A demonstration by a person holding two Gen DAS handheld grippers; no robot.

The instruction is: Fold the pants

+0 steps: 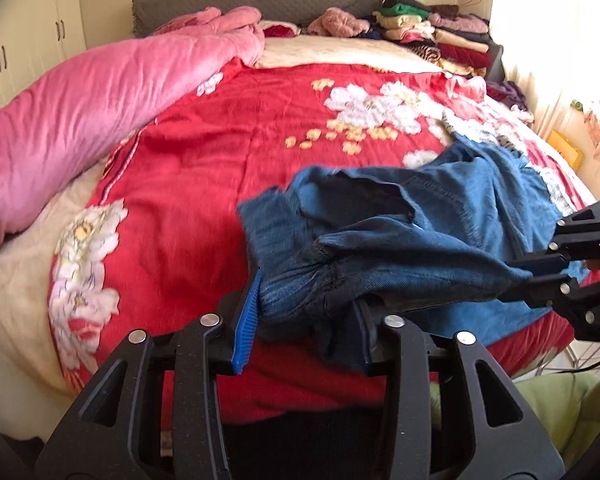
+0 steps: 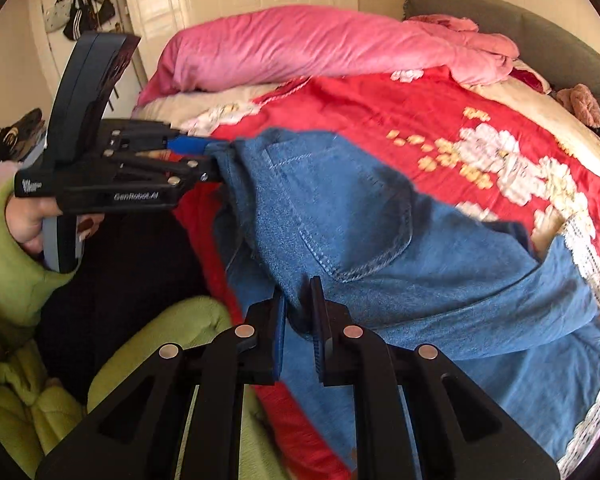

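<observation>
Both grippers' ribbed fingers [image 1: 246,312] clamped on bunched blue denim pants [image 2: 340,216] over floral red quilt [image 1: 220,152].

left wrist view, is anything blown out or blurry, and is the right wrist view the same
Left wrist view: the window at the upper right is blown out white, and the blue denim pants show soft motion blur. Right wrist view: no glare, even light; the pants' edges smear, and fisheye bends the red floral bedspread.

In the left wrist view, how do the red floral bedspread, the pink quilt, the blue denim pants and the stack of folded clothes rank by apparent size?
1. Red floral bedspread
2. Blue denim pants, though nearness inflates them
3. Pink quilt, about alike
4. Stack of folded clothes
</observation>
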